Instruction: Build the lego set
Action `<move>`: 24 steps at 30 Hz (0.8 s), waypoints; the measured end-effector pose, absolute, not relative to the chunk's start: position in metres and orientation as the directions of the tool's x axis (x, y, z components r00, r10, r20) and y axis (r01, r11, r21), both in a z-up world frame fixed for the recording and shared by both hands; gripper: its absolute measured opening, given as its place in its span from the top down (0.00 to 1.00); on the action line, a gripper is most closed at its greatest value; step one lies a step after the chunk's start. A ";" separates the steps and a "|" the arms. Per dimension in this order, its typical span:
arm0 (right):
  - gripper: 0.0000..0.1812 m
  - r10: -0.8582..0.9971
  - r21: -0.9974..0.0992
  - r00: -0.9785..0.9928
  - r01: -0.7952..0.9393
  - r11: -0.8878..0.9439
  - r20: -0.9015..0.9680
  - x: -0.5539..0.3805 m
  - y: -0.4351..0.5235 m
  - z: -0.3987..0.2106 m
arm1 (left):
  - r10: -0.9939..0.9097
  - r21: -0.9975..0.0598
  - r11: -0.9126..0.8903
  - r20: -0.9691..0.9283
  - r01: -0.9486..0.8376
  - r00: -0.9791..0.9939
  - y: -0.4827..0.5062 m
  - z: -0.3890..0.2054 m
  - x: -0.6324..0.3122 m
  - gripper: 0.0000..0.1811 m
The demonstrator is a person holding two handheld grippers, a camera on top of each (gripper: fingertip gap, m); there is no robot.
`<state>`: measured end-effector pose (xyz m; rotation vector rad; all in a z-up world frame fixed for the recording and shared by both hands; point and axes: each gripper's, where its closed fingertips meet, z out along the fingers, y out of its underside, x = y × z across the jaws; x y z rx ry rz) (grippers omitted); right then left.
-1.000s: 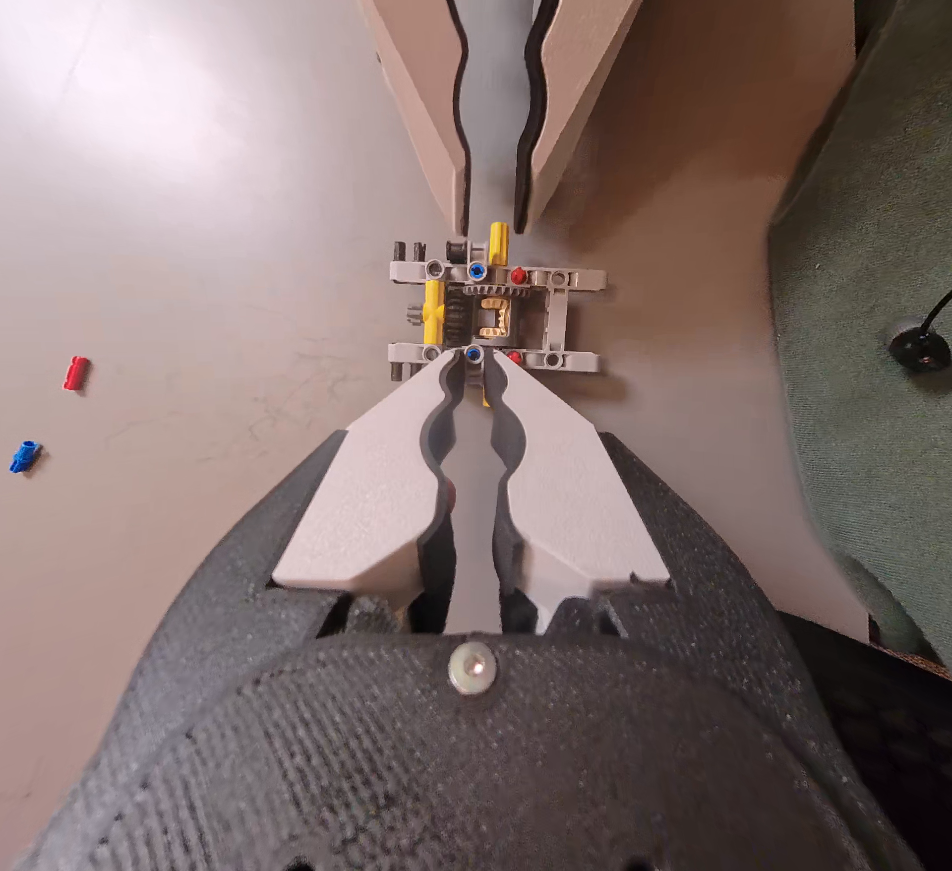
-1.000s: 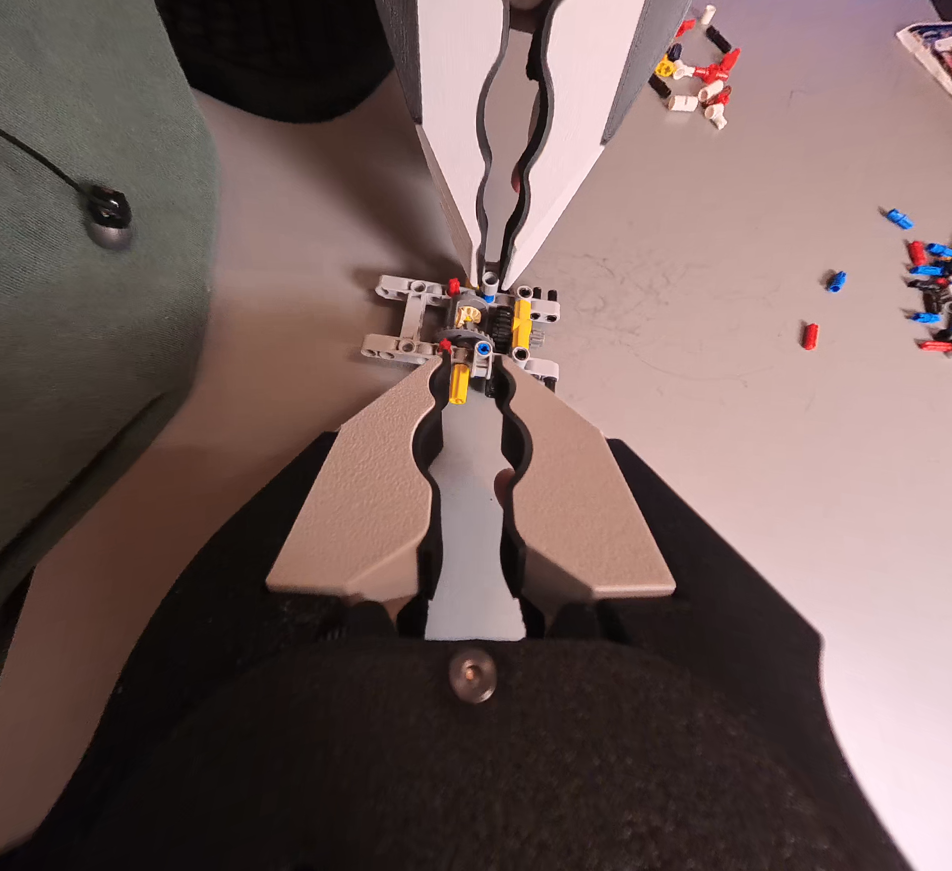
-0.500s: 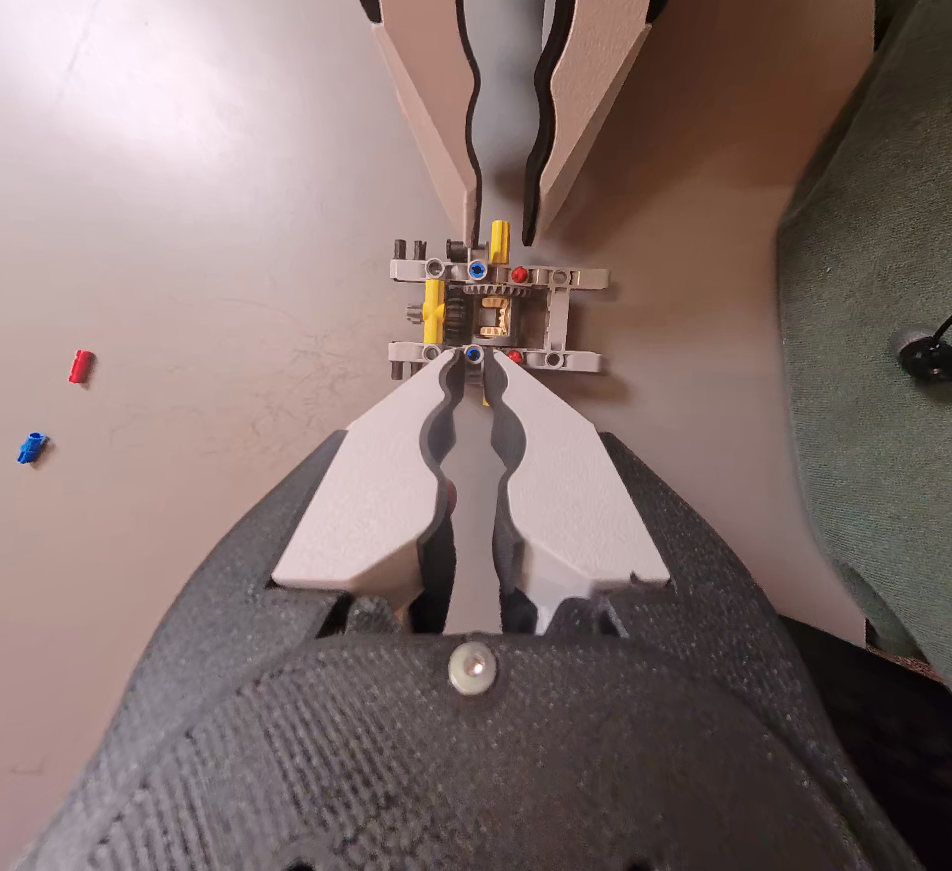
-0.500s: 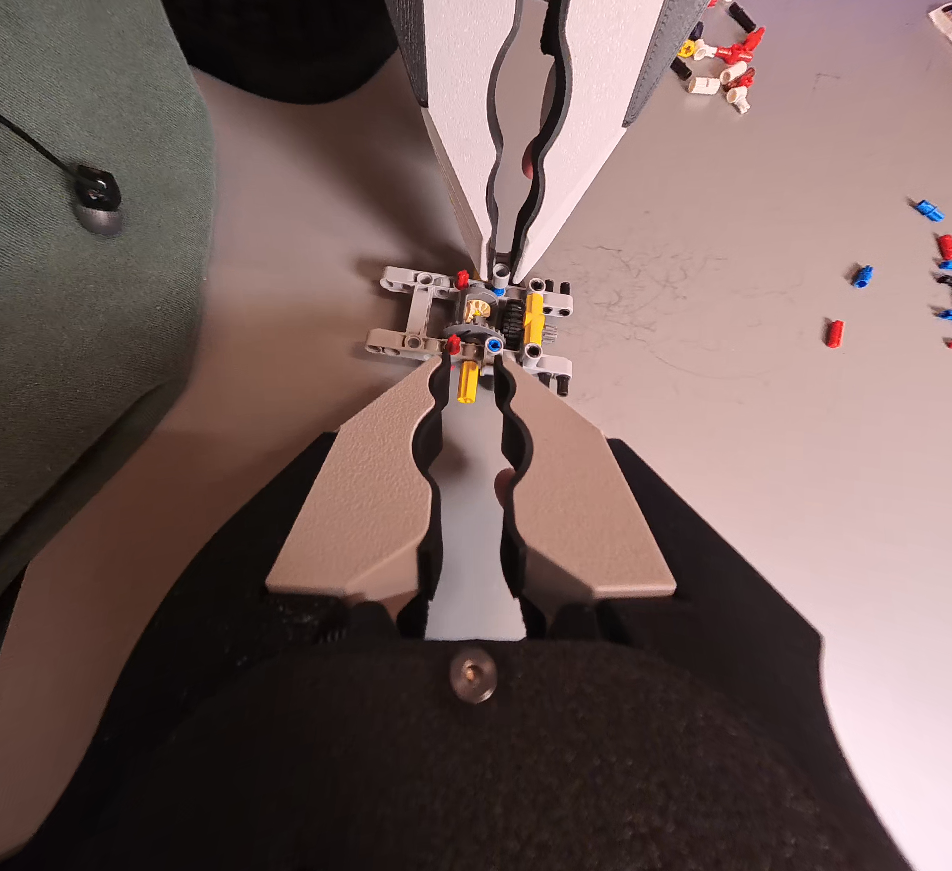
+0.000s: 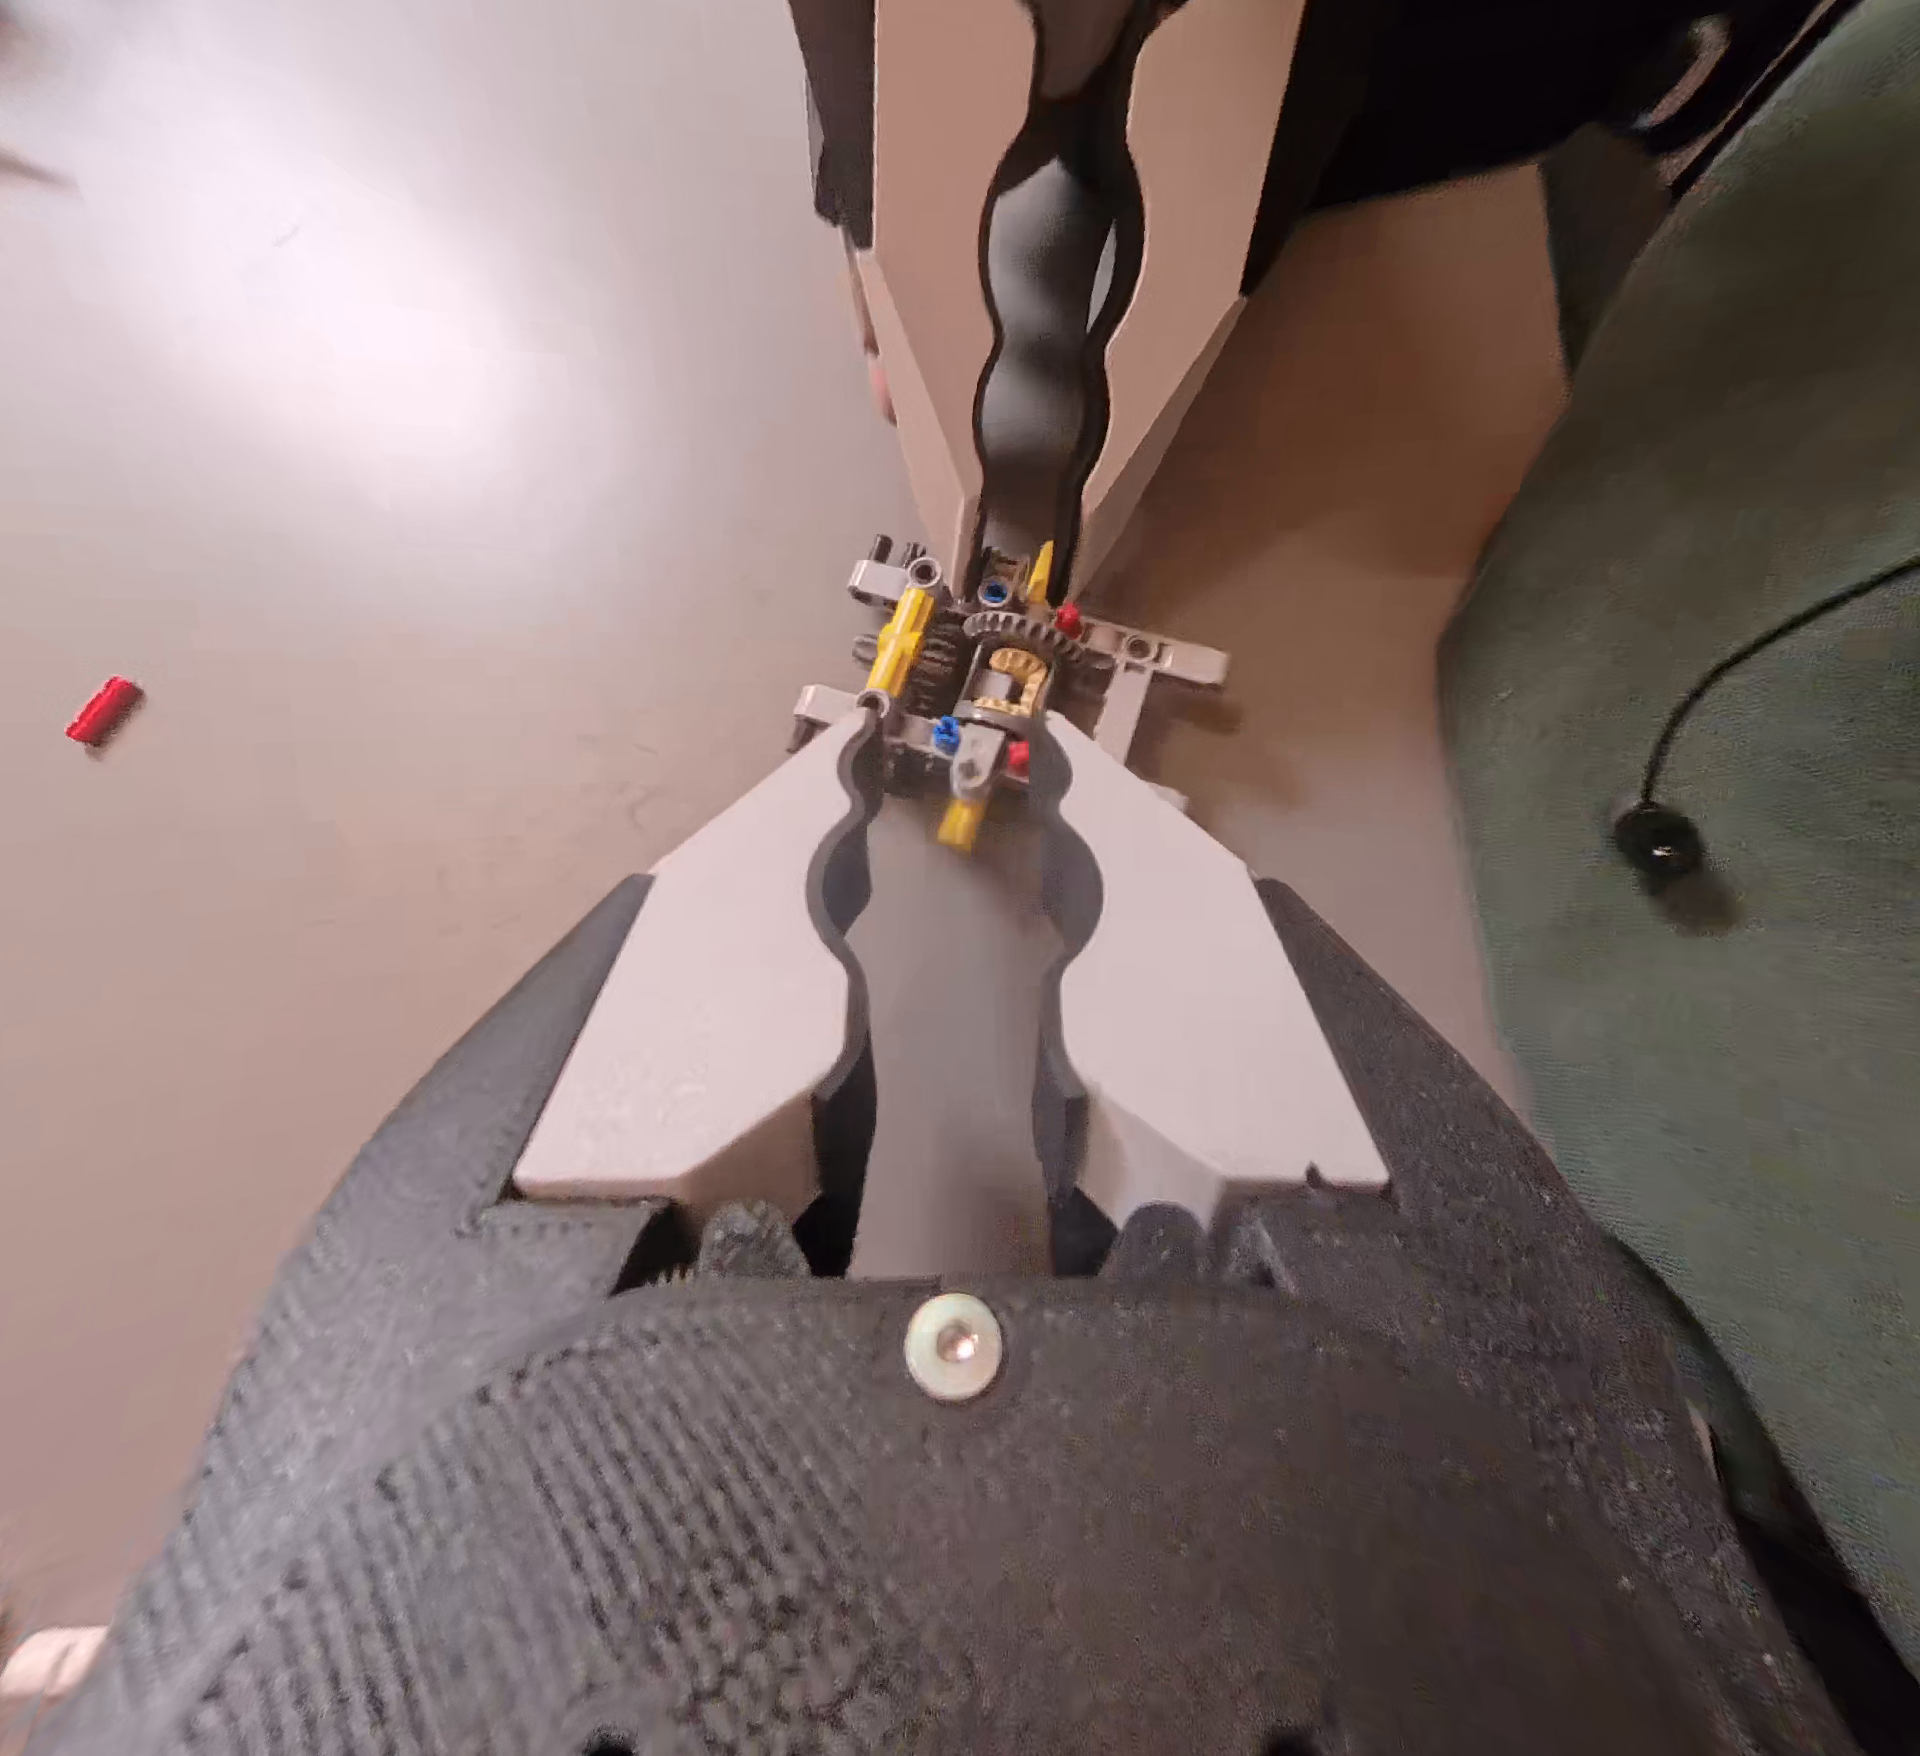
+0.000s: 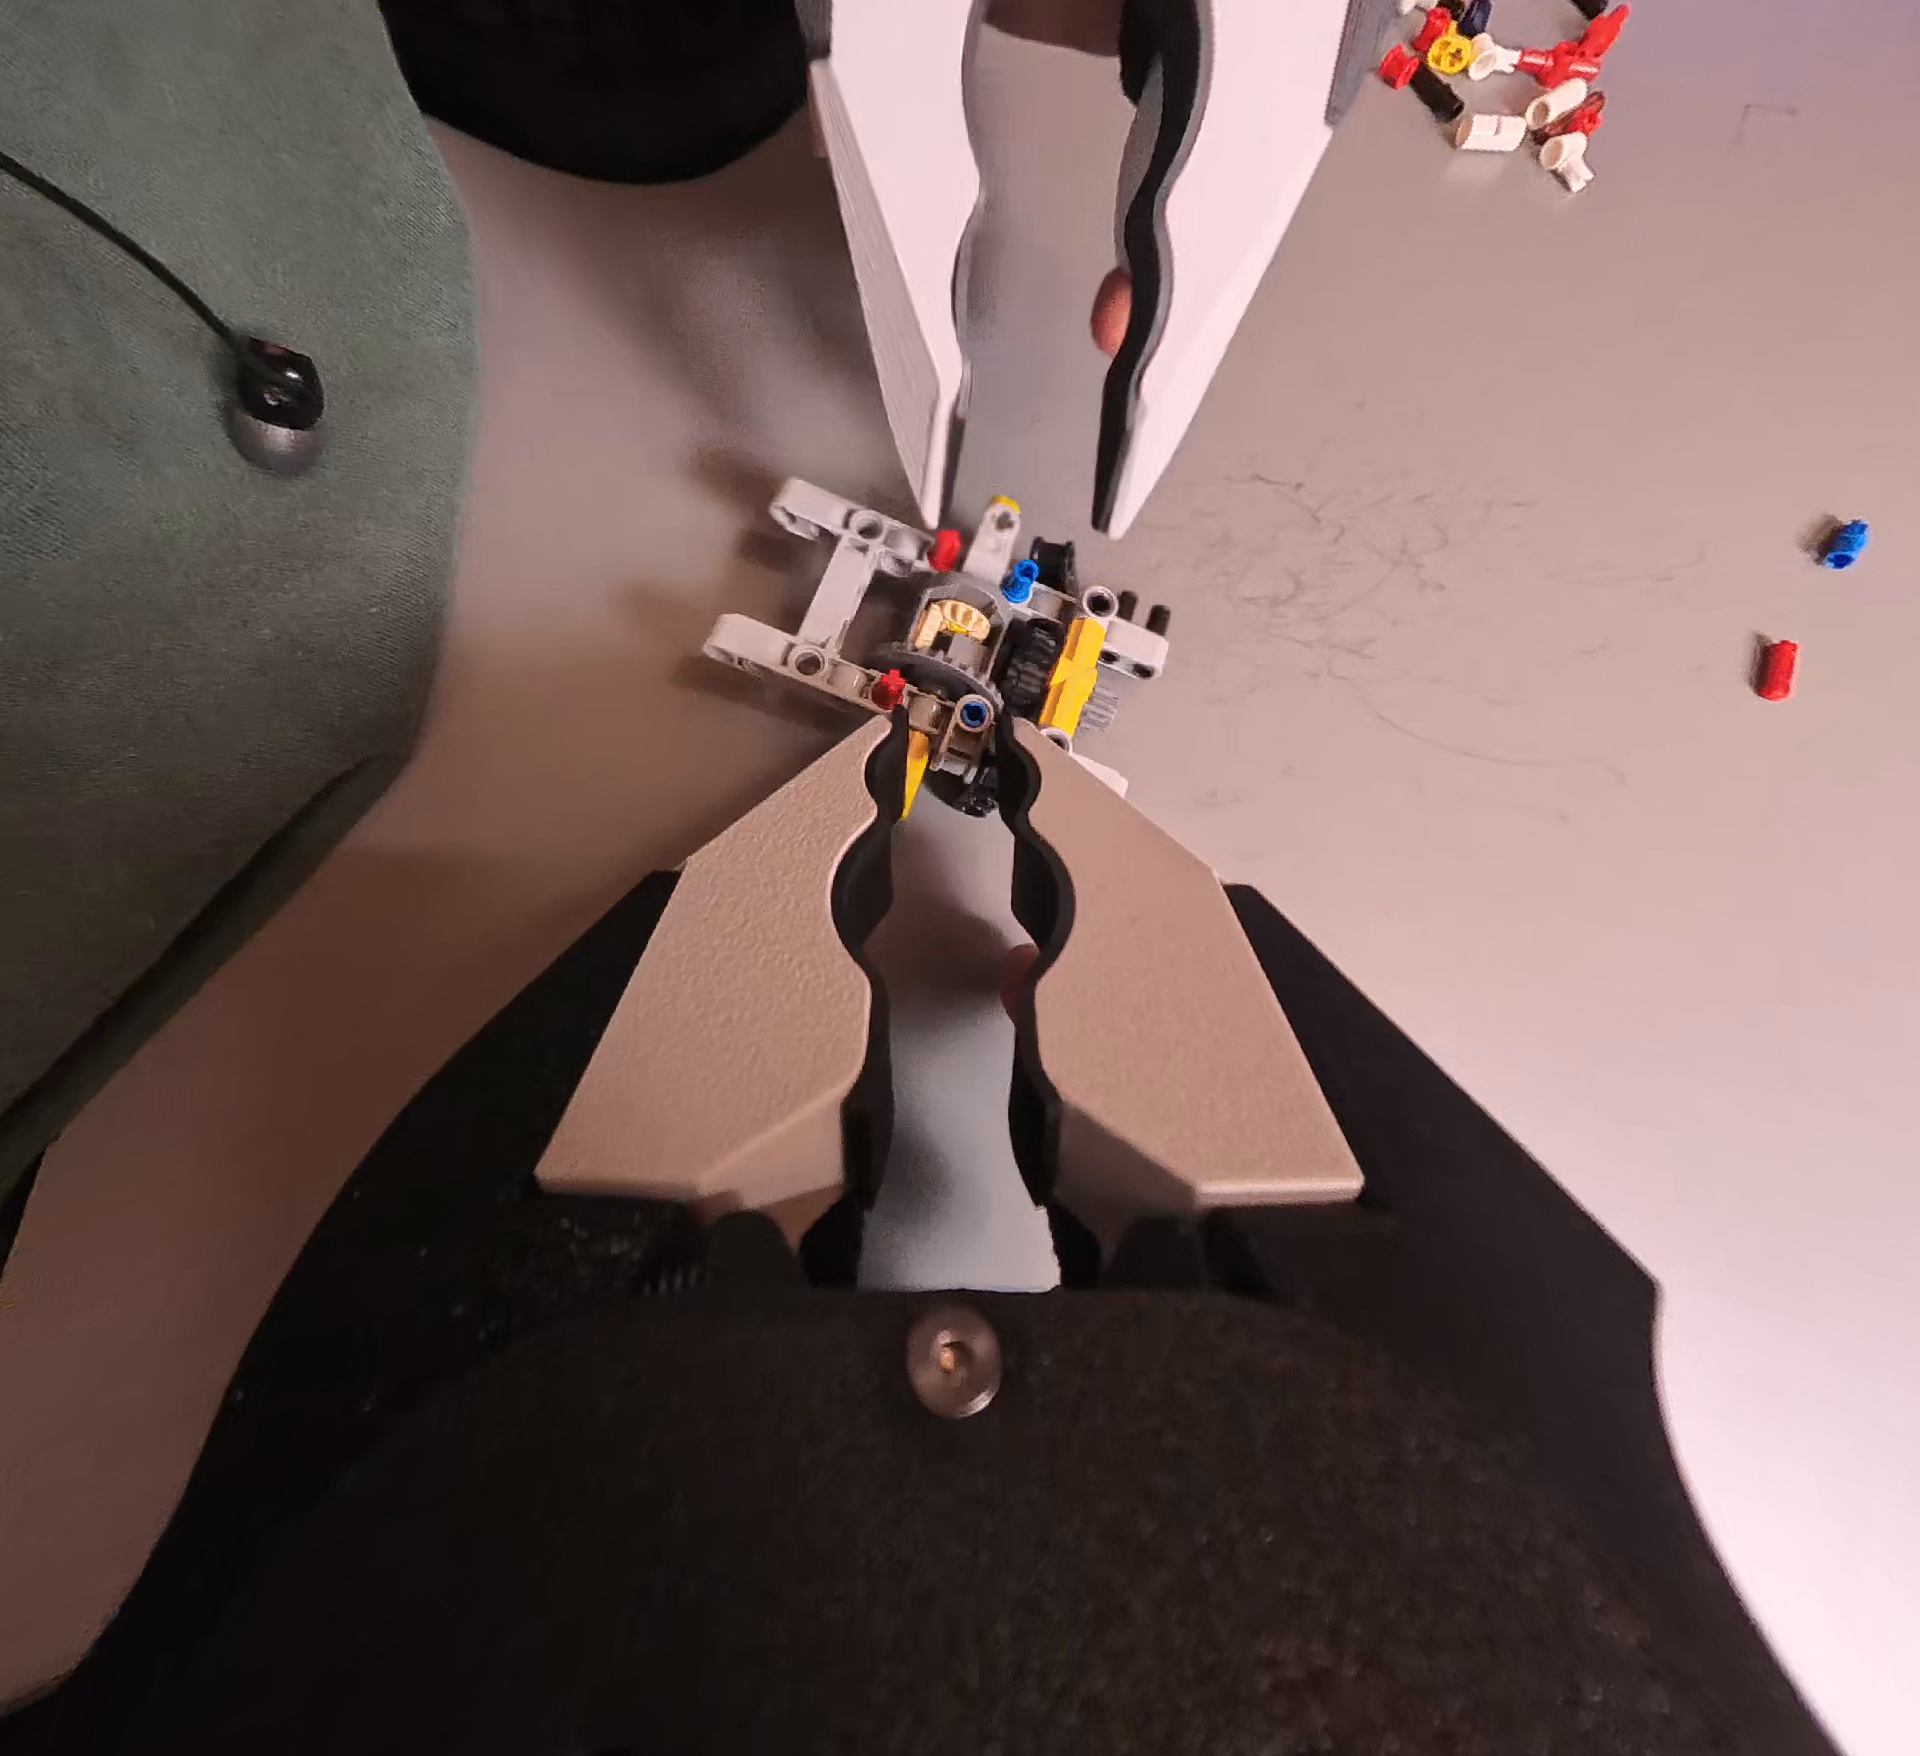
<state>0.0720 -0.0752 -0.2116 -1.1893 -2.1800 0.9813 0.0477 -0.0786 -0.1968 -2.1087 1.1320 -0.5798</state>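
The lego assembly [image 5: 1127, 657] is a grey beam frame with a tan and grey gear unit, black gears, yellow axles and red and blue pins. It sits tilted over the grey table [image 5: 416, 459]. My left gripper [image 5: 956, 740] is open, its white fingers on either side of the assembly's near end and the yellow axle there. My right gripper [image 6: 951, 730], with tan fingers, is shut on the assembly [image 6: 847, 579] at its grey connector with a blue pin. The right gripper [image 5: 1023, 563] shows opposite in the left wrist view. The left gripper [image 6: 1029, 511] shows opposite in the right wrist view.
A red pin [image 6: 1775, 667] and a blue pin [image 6: 1841, 545] lie to the right. A pile of red, white, black and yellow pieces [image 6: 1496, 44] lies at the far right. A person's green garment [image 6: 156, 563] with a black clip and cable [image 6: 275, 397] is on the left. Left and right tips are no more than a few centimetres apart.
My left gripper has opened and let go of the assembly. The assembly has turned and tilted in the right gripper, which keeps its hold.
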 end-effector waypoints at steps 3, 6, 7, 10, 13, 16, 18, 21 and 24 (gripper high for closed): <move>0.92 0.848 -0.774 -0.527 0.513 0.370 0.057 0.072 -0.076 -0.211 | -0.848 -0.746 -0.393 0.067 -0.538 0.527 -0.081 -0.198 0.042 0.85; 0.92 0.842 -0.776 -0.536 0.506 0.375 0.057 0.071 -0.077 -0.212 | -0.851 -0.760 -0.385 0.074 -0.523 0.520 -0.083 -0.202 0.040 0.87; 0.92 0.841 -0.777 -0.537 0.505 0.375 0.057 0.071 -0.077 -0.212 | -0.855 -0.767 -0.375 0.069 -0.521 0.514 -0.083 -0.201 0.040 0.88; 0.92 0.841 -0.779 -0.539 0.504 0.372 0.053 0.071 -0.077 -0.212 | -0.882 -0.785 -0.323 0.047 -0.529 0.469 -0.085 -0.198 0.043 0.92; 0.92 0.839 -0.780 -0.542 0.502 0.374 0.053 0.072 -0.078 -0.212 | -0.899 -0.770 -0.272 -0.011 -0.577 0.438 -0.083 -0.200 0.045 0.93; 0.92 0.836 -0.780 -0.546 0.499 0.379 0.057 0.072 -0.078 -0.212 | -0.914 -0.757 -0.253 -0.017 -0.602 0.405 -0.085 -0.204 0.048 0.95; 0.92 0.835 -0.782 -0.547 0.495 0.380 0.059 0.072 -0.079 -0.211 | -0.917 -0.750 -0.254 -0.014 -0.611 0.398 -0.084 -0.206 0.048 0.96; 0.92 0.836 -0.780 -0.544 0.494 0.385 0.068 0.072 -0.078 -0.211 | -0.911 -0.748 -0.282 0.013 -0.601 0.411 -0.084 -0.206 0.048 0.97; 0.92 0.835 -0.780 -0.546 0.491 0.388 0.071 0.072 -0.078 -0.211 | -0.900 -0.747 -0.322 0.051 -0.581 0.434 -0.085 -0.205 0.046 0.98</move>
